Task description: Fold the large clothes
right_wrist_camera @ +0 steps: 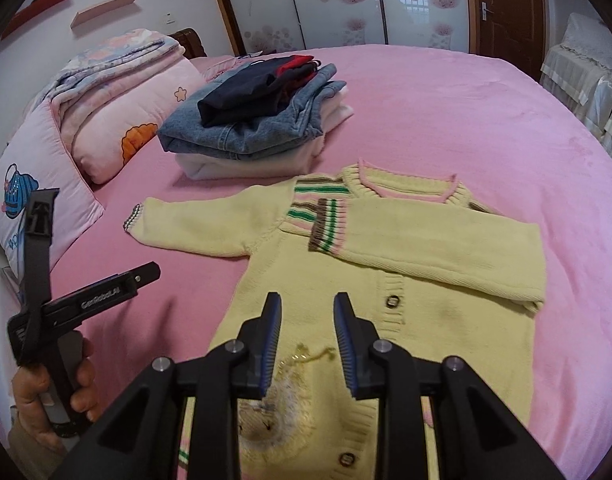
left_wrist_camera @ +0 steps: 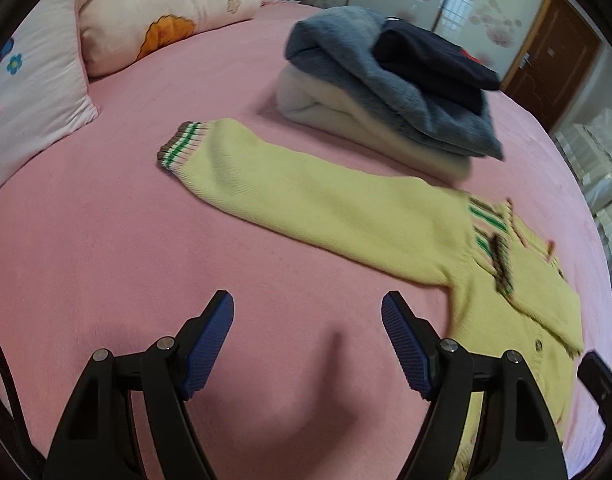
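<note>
Right wrist view looks down on a yellow knit cardigan [right_wrist_camera: 386,280] lying flat on the pink bed [right_wrist_camera: 486,128], its collar toward the far side. One sleeve [right_wrist_camera: 434,252] is folded across the chest, striped cuff near the middle, while the other sleeve [right_wrist_camera: 202,224] stretches out flat toward the pillows [right_wrist_camera: 118,120]. The right gripper [right_wrist_camera: 308,340] hangs above the cardigan's lower front, its jaws a little apart and holding nothing. Beyond the cardigan sits a stack of folded clothes [right_wrist_camera: 258,128]: a white piece at the bottom, denim over it, a dark garment on top. At the left edge a hand [right_wrist_camera: 54,392] holds the left gripper [left_wrist_camera: 308,344] over bare bed beside the outstretched sleeve. In the left wrist view its jaws stand wide apart and empty above the pink cover, with the outstretched sleeve lying just ahead of them.
</note>
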